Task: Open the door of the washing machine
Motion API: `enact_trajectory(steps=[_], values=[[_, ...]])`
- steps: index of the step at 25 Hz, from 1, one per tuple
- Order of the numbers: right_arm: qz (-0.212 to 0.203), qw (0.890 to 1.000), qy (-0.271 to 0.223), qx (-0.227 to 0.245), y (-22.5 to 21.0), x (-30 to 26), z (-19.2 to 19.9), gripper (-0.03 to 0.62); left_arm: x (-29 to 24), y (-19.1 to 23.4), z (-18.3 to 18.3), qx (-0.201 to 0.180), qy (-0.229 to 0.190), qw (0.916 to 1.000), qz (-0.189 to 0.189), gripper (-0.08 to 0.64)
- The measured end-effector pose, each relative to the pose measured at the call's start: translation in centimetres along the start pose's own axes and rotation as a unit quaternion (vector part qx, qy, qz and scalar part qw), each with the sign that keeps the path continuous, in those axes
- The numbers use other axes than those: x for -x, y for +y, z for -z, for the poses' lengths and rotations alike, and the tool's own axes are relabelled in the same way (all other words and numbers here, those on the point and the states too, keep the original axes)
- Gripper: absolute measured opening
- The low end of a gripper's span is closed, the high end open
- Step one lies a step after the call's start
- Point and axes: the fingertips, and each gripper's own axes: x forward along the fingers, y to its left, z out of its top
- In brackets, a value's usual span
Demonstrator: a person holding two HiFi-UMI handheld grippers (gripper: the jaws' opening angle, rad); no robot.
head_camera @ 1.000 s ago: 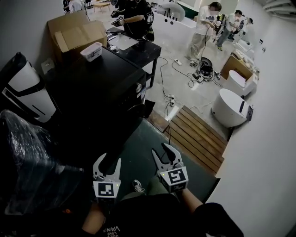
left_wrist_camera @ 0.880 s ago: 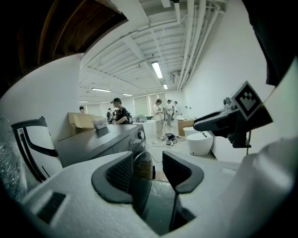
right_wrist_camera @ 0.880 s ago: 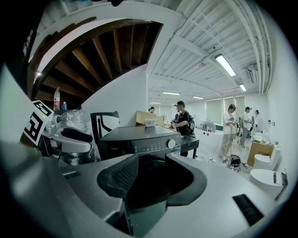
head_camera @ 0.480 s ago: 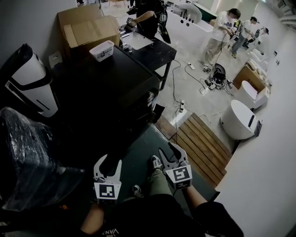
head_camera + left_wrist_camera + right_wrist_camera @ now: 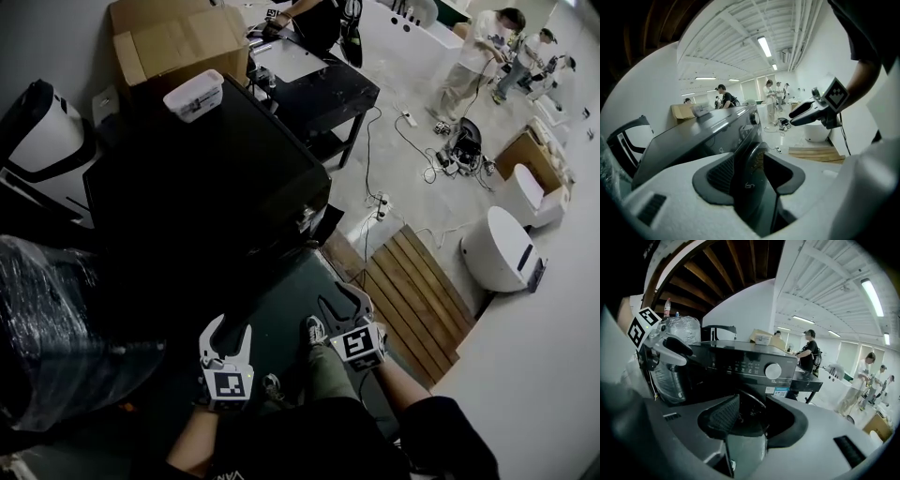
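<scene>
The washing machine is a black front-loader; from the head view I see mostly its top. In the right gripper view its control panel with a silver knob and its round door face me, and the door looks closed. My left gripper hangs low in front of the machine, open and holding nothing. My right gripper is beside it to the right, also open and holding nothing. In the left gripper view the door shows between that gripper's jaws, apart from them, and the right gripper shows beyond.
A white tub sits on the machine's top, with a cardboard box behind it. A plastic-wrapped bulk stands at the left. A wooden pallet, floor cables and a white round appliance lie to the right. People stand at the back.
Both grippers have dropped lower and moved in toward the machine's front. The right one has rolled a little. Both sets of jaws stay as wide as before.
</scene>
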Motion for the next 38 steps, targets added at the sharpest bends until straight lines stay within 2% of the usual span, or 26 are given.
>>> enact_trajectory(steps=[4, 7, 11, 16, 22, 31, 35, 38], values=[[-0.038, 0.999, 0.024, 0.018, -2.0, -4.2, 1.2, 0.169, -4.7, 0.5, 0.1, -0.020, 0.020, 0.9996, -0.008, 0.190], [-0.066, 0.996, 0.041, 0.045, -2.9, -7.4, 2.4, 0.175, -7.5, 0.2, 1.9, -0.037, 0.059, 0.9976, -0.004, 0.190], [-0.108, 0.988, 0.060, 0.093, -3.7, -11.6, 4.2, 0.193, -10.5, -0.4, 3.2, -0.060, 0.101, 0.9931, 0.005, 0.190], [-0.144, 0.976, 0.070, 0.147, -4.2, -15.9, 5.5, 0.206, -12.6, -0.1, 3.5, -0.082, 0.132, 0.9878, -0.009, 0.190], [-0.185, 0.945, 0.090, 0.254, -4.3, -19.5, 7.6, 0.200, -13.8, 0.2, 4.2, -0.096, 0.166, 0.9815, -0.004, 0.196], [-0.254, 0.906, 0.098, 0.324, -3.0, -22.2, 9.1, 0.187, -15.6, 0.4, 6.5, -0.105, 0.205, 0.9731, -0.007, 0.198], [-0.278, 0.899, 0.103, 0.323, -2.4, -22.3, 9.7, 0.161, -15.7, 0.4, 6.7, -0.119, 0.203, 0.9718, -0.016, 0.201], [-0.280, 0.892, 0.103, 0.339, -2.0, -22.4, 10.1, 0.160, -15.7, 0.5, 6.6, -0.124, 0.197, 0.9722, -0.030, 0.201]])
